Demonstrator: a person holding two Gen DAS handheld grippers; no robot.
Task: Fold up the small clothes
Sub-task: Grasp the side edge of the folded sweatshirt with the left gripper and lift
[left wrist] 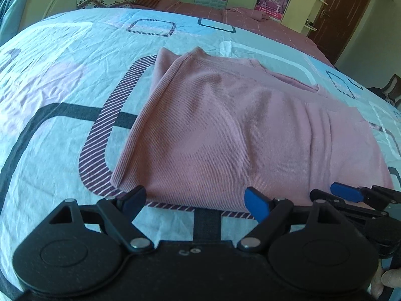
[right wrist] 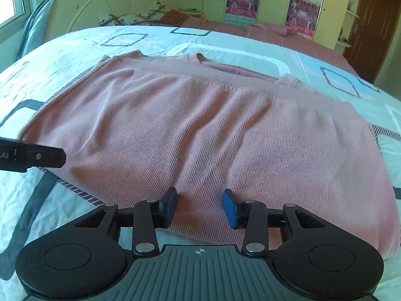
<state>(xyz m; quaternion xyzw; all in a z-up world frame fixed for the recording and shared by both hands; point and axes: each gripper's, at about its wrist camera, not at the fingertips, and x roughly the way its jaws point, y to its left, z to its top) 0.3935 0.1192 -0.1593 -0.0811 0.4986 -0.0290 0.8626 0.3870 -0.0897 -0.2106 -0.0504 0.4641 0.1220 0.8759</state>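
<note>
A pink ribbed garment [left wrist: 225, 130] lies folded in a rough rectangle on the patterned bedsheet [left wrist: 62, 80]. It also shows in the right wrist view [right wrist: 195, 125]. My left gripper [left wrist: 195, 200] is open, its blue-padded fingers hovering at the garment's near edge. My right gripper [right wrist: 200, 205] is open over the near edge, holding nothing. One right finger [left wrist: 347, 192] shows at the right of the left wrist view. A left finger [right wrist: 37, 156] shows at the left of the right wrist view.
Pillows [right wrist: 130, 16] lie by the headboard [right wrist: 105, 2] at the far end. A pink sheet [right wrist: 288, 37] with another pink cloth [left wrist: 250, 13] covers the far right. Wardrobes with posters [right wrist: 241, 0] and a brown door [right wrist: 371, 25] stand behind.
</note>
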